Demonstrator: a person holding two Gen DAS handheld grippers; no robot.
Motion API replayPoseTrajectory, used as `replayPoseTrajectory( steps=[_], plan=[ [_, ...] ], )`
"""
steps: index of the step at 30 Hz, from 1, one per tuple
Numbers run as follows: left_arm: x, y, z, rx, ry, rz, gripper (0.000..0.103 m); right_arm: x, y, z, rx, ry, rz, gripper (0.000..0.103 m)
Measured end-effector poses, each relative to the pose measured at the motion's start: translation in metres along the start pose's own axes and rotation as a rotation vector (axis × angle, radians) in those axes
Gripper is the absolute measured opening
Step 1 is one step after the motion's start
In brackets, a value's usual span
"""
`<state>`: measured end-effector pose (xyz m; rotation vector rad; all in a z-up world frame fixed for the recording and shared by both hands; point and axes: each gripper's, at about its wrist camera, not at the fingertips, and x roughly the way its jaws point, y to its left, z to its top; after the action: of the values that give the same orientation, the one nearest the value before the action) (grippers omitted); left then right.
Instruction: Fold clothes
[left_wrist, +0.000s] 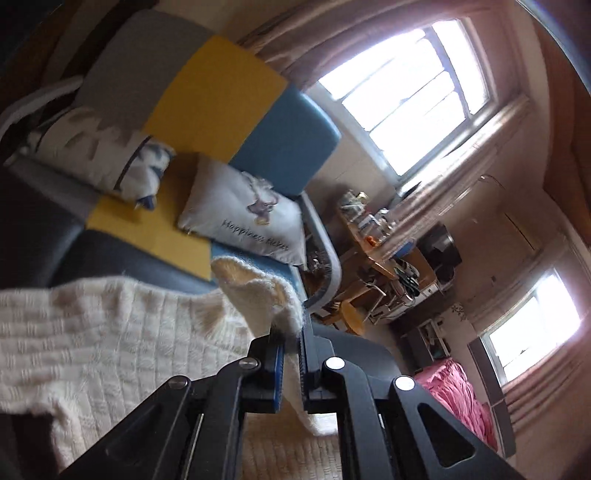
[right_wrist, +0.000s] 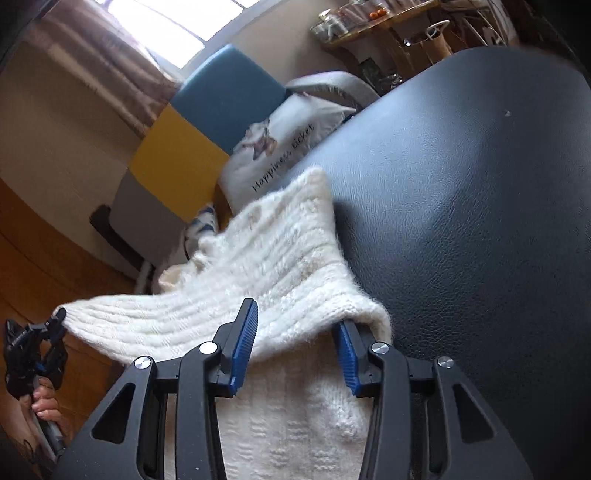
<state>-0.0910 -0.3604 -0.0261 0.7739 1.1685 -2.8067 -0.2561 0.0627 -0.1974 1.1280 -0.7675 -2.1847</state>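
The left claw (left_wrist: 291, 334) is clamped on an edge of the cream knitted sweater (left_wrist: 110, 332), with the fabric pinched between its blue pads and lifted at about 6 o'clock in the left wrist view. In the right wrist view the sweater (right_wrist: 280, 266) lies draped over a dark leather cushion (right_wrist: 461, 203). The right claw (right_wrist: 299, 332) stands partly open around its folded hem, and whether its pads press the knit I cannot tell. A printed pillow (right_wrist: 280, 144) lies towards 12 o'clock.
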Motion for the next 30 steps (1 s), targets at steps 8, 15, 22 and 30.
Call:
replayPoseTrajectory(
  steps=[8,15,22,30],
  plan=[
    [0.023,-0.012,-0.003,0.057,0.051,0.047,0.006,0.002,-0.006,-0.004,0.015,0.011,-0.04,0.044],
    [0.032,0.078,-0.046,-0.079,0.147,0.232,0.006,0.003,0.021,-0.005,-0.13,0.07,-0.122,0.056],
    [0.029,0.124,-0.076,-0.121,0.212,0.3,0.008,0.011,0.035,-0.012,-0.222,0.052,-0.2,0.063],
    [0.03,0.117,-0.075,-0.086,0.214,0.296,0.008,0.028,0.044,-0.013,-0.306,0.059,-0.327,0.07]
  ],
)
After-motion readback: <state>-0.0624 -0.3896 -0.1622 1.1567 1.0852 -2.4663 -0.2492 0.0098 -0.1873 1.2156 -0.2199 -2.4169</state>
